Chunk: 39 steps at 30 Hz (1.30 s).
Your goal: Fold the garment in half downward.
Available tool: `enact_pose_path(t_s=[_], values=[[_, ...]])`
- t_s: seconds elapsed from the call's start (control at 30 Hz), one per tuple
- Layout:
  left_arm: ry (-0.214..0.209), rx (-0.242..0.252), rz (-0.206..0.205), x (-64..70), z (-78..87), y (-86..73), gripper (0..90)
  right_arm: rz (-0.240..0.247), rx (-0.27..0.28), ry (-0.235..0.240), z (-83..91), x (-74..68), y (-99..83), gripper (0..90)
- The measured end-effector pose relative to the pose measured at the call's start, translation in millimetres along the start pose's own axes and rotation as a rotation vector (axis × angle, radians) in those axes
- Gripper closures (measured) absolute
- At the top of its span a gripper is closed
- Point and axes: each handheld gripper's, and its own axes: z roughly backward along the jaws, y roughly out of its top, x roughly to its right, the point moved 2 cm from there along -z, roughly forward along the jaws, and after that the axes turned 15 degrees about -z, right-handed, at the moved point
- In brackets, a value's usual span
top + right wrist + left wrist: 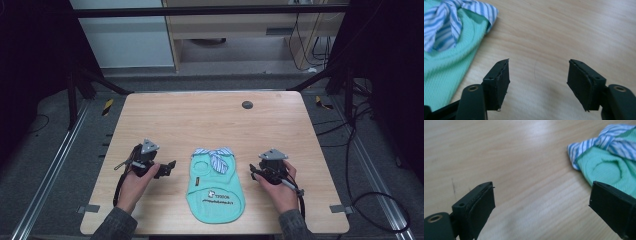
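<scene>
A small mint-green garment (216, 187) with a blue-and-white striped bow collar (216, 156) lies flat near the table's front edge, with dark print near its hem. My left gripper (168, 168) rests just left of it, held low over the wood, open and empty. In the left gripper view the garment (609, 170) lies ahead to the right of the open left gripper (541, 202). My right gripper (253, 173) sits just right of the garment, open and empty. In the right gripper view the garment (446, 62) and its striped bow (451, 22) lie to the left of the open right gripper (539, 82).
The wooden table (210, 120) is bare behind the garment, apart from a dark round cap (247, 104) set near the far edge. Black frame legs and cables stand on the floor around the table. A cable trails from each gripper.
</scene>
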Motion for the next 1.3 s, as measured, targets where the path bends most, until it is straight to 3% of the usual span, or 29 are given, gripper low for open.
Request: enact_pose_path(t_s=[0.13,0.27,0.47,0.6,0.87,0.97,1.3], values=[[-0.045,-0.005,-0.030,-2.1,-9.9,19.2,5.1,0.038,-0.019,0.015,-4.7,-10.0,22.4,39.7],[-0.082,-0.011,-0.018,-2.9,-23.4,31.4,6.8,0.064,-0.046,0.042,-11.9,-16.5,42.0,45.9],[-0.096,-0.017,-0.014,-8.8,-39.0,53.9,13.2,0.115,-0.082,0.078,-23.0,-20.7,65.8,57.7],[-0.109,-0.042,-0.053,-5.1,-50.0,63.5,18.7,0.140,-0.108,0.093,-33.6,-23.2,73.3,65.9],[-0.099,-0.092,-0.066,2.4,-68.1,73.1,33.2,0.099,-0.136,0.136,-50.5,-31.7,78.3,77.4],[-0.110,-0.089,-0.043,5.9,-72.9,73.6,39.6,0.077,-0.149,0.156,-54.5,-35.2,76.4,81.5],[-0.133,-0.125,-0.051,13.6,-88.5,69.4,46.6,0.046,-0.171,0.193,-69.9,-56.4,77.1,72.9]])
